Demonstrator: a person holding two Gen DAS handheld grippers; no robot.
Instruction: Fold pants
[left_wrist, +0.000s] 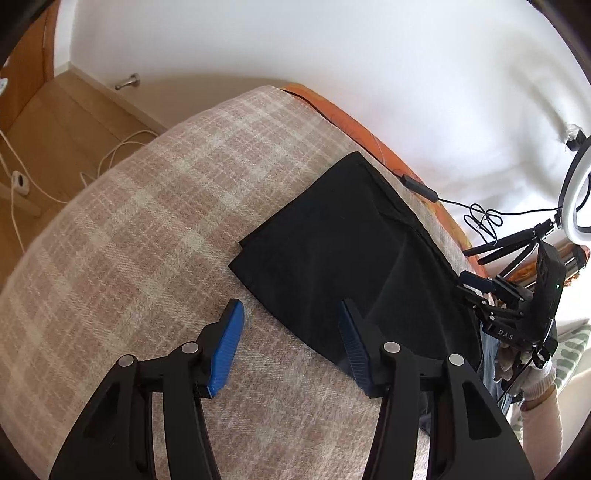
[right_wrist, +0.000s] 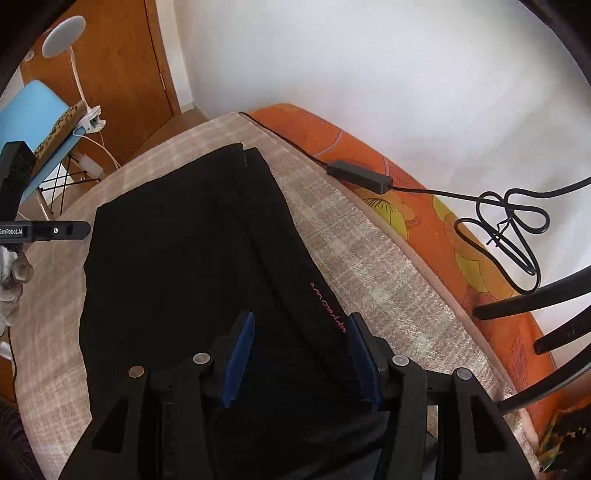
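The black pants (left_wrist: 332, 240) lie folded into a rough rectangle on a beige plaid blanket (left_wrist: 129, 240). My left gripper (left_wrist: 291, 306) hangs open over the pants' near left edge. Its left blue pad is above bare blanket and its right pad is above the cloth. In the right wrist view the pants (right_wrist: 177, 258) fill the middle, and a waistband with pink lettering (right_wrist: 328, 306) runs along their right side. My right gripper (right_wrist: 301, 315) stands open just above the cloth, with the waistband passing between its pads. I see no fabric pinched in either gripper.
An orange patterned sheet (right_wrist: 424, 206) borders the blanket by the white wall. On it lie a black cable with an inline box (right_wrist: 358, 177) and tripod legs (right_wrist: 535, 299). A ring light (left_wrist: 576, 199) stands at right. A blue chair (right_wrist: 33, 122) and wooden floor (left_wrist: 55, 122) lie beyond the bed's end.
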